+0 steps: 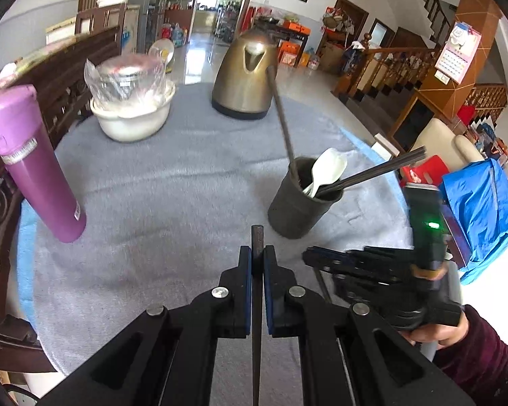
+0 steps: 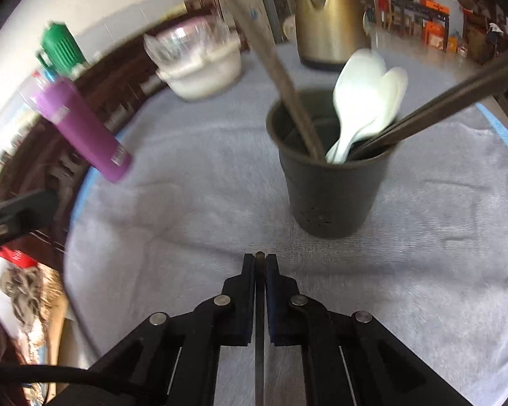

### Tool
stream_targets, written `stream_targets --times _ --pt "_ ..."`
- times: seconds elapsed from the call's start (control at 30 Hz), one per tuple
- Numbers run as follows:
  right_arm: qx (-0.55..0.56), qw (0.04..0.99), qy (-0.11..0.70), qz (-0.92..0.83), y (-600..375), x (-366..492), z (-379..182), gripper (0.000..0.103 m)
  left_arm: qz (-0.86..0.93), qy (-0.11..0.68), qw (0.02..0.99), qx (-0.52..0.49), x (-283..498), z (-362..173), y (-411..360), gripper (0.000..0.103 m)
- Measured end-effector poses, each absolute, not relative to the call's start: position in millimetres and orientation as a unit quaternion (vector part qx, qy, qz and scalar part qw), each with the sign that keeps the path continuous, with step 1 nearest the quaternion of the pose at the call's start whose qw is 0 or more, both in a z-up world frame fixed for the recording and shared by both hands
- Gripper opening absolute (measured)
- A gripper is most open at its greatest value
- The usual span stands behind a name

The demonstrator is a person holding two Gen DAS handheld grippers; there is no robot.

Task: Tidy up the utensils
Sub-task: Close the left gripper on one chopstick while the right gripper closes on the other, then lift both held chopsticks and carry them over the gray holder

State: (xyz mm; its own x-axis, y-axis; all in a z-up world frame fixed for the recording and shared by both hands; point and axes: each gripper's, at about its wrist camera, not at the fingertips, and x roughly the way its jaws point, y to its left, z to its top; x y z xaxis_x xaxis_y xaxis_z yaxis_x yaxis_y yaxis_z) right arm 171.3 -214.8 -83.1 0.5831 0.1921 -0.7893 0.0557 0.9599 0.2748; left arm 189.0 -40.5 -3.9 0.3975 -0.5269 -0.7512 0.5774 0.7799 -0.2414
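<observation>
A dark cup [image 1: 301, 199] stands on the grey cloth and holds white spoons [image 1: 325, 169], a bundle of dark chopsticks [image 1: 372, 172] leaning right, and one chopstick [image 1: 282, 118] leaning back-left. My left gripper [image 1: 257, 253] is shut on a single dark chopstick [image 1: 257, 237], whose end sticks up past the pads, just in front of and to the left of the cup. In the right wrist view my right gripper [image 2: 260, 260] is shut on another thin dark chopstick [image 2: 260, 256], a short way in front of the cup [image 2: 328, 189]. A hand [image 1: 437, 331] holds that gripper.
A purple flask [image 1: 34, 165] stands at the left, a white bowl under plastic wrap [image 1: 132, 108] at the back left and a bronze kettle [image 1: 244, 77] at the back. A carved wooden chair back [image 1: 67, 77] curves along the left edge. A blue bag [image 1: 481, 213] lies at the right.
</observation>
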Motion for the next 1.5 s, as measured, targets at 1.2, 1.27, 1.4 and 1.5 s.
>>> stream_targets --times 1.2,1.27,1.4,1.5 --pt "0.186 0.98 0.034 -0.069 -281 96 118 0.006 -0.332 0.237 0.913 -0.01 195 161 -89 0.007" --pt "0.185 0.979 0.028 -0.08 -283 105 120 0.006 -0.33 0.227 0.916 -0.014 199 163 -94 0.007" --pt "0.2 0.974 0.023 -0.102 -291 123 120 0.006 -0.328 0.219 0.919 -0.024 212 157 -105 0.007" --pt "0.206 0.971 0.017 -0.118 -294 134 119 0.006 -0.322 0.222 0.92 -0.027 221 148 -112 0.007"
